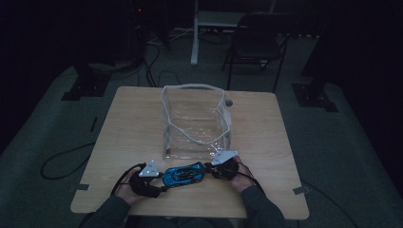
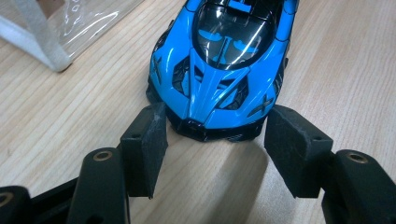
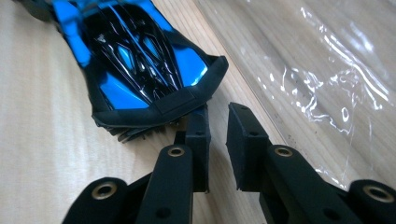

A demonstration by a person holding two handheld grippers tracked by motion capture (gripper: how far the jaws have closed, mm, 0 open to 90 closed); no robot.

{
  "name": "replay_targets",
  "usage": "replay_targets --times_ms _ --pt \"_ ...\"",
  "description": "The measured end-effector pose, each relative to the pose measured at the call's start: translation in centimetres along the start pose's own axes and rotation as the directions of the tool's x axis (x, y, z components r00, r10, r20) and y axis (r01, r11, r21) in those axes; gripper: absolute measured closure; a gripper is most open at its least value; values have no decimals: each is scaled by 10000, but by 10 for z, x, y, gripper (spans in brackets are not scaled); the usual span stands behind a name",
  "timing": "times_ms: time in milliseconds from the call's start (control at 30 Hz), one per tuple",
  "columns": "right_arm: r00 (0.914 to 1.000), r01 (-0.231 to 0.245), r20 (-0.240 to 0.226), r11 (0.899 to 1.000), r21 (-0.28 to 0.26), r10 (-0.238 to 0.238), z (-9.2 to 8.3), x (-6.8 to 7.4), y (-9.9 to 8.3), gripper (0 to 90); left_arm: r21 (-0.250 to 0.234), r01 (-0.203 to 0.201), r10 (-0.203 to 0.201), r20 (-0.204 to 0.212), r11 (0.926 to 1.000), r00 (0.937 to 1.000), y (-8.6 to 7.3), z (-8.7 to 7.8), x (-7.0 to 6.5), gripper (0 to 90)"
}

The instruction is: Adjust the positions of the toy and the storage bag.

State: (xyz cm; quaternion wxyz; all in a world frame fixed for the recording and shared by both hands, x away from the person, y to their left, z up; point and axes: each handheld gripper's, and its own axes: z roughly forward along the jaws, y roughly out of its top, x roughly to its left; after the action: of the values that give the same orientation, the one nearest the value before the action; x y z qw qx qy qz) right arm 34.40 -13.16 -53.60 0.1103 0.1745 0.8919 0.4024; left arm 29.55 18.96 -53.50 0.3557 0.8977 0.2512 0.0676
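Note:
A blue and black toy car (image 1: 184, 175) lies on the wooden table (image 1: 133, 123) near its front edge, just in front of a clear plastic bag (image 1: 195, 123) with white trim. My left gripper (image 1: 164, 178) is at the car's left end. In the left gripper view the car's nose (image 2: 219, 88) sits between the jaws of my left gripper (image 2: 217, 135), whose pads flank it without pressing. My right gripper (image 1: 209, 168) is at the other end. My right gripper (image 3: 218, 128) has narrowed to a thin slit with nothing in it, one pad tucked against the car's rear spoiler (image 3: 159, 105).
The bag's clear wall (image 3: 327, 70) lies close on the right of my right gripper, and its white strap (image 2: 42, 42) runs left of the car. A folding chair (image 1: 256, 42) and cables stand on the dark floor behind the table. The table's front edge is right behind both hands.

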Motion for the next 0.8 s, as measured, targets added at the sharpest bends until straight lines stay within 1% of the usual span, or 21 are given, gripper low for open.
replay_targets --times_ms 100,167,333,433,500,567,600,633,700,733,800 --pt "10000 37 54 9999 -105 -36 -6 0 1 794 -58 -193 193 88 9998 9998 5 3 2 404" --pt "9999 65 105 10000 -53 -65 -8 1 -2 794 -60 -269 270 153 9996 9995 8 5 3 405" --pt "9999 100 -31 9999 24 -100 -16 1 -9 789 -116 -562 563 73 9984 9984 15 9 5 369" --pt "9999 132 -23 9999 40 -132 -18 2 -10 771 -364 -545 555 279 9979 9981 21 13 7 343" --pt "9999 104 128 9999 63 -105 -18 0 -11 765 -363 -610 624 364 9975 9974 24 15 8 350" --pt "9998 -99 185 9999 24 99 -20 -4 -13 752 -425 -547 568 506 9976 9971 25 16 9 363" --pt "9995 -138 283 9999 74 136 -21 -4 -14 753 -411 -441 457 390 9982 9982 25 16 9 398" --pt "9993 -111 372 9998 167 105 -21 -5 -15 752 -396 -304 321 430 9988 9986 25 16 11 452" --pt "9990 -211 395 9997 138 206 -21 -7 -17 753 -409 -151 172 501 9991 9986 23 14 11 427" --pt "9986 -252 462 9996 123 246 -22 -8 -16 754 -377 -137 154 447 9992 9989 23 14 10 414" --pt "9977 -201 649 9997 165 190 -23 -9 -15 754 -446 -15 34 424 9990 9991 21 11 8 403"
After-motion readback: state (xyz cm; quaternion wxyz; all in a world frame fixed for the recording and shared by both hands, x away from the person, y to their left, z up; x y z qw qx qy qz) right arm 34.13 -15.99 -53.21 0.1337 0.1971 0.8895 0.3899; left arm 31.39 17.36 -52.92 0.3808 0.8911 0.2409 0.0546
